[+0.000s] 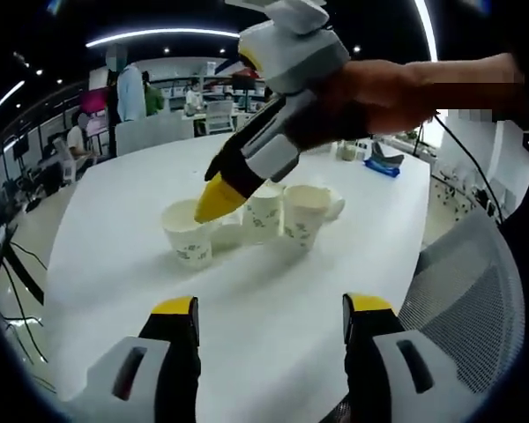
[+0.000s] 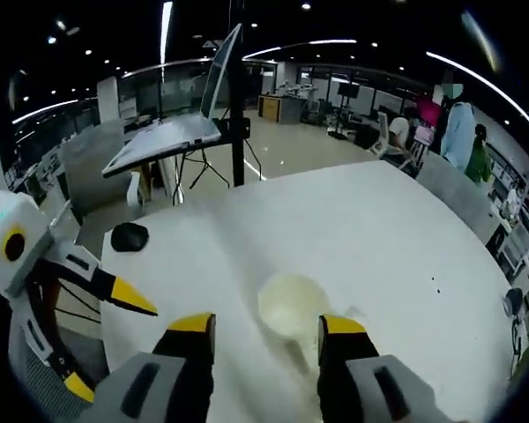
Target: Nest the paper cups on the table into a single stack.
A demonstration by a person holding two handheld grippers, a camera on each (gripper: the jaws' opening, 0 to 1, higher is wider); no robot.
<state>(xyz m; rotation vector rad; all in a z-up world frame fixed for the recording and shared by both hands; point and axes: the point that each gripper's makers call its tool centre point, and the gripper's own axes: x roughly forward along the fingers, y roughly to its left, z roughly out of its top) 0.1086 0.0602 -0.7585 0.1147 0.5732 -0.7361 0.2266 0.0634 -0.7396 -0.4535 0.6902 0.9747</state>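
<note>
The right gripper (image 2: 266, 330) hangs with jaws spread over the open mouth of a cream paper cup (image 2: 293, 304), holding nothing; in the left gripper view its yellow tips (image 1: 219, 198) dip toward a huddle of thin white paper cups with a faint green print (image 1: 247, 225) near the middle of the round white table (image 1: 141, 256). The left gripper (image 1: 269, 317) is spread and empty, well short of them. These cups look light and easily crushed, likely to skid; a gentle pinch across the rolled rim seems safest.
</note>
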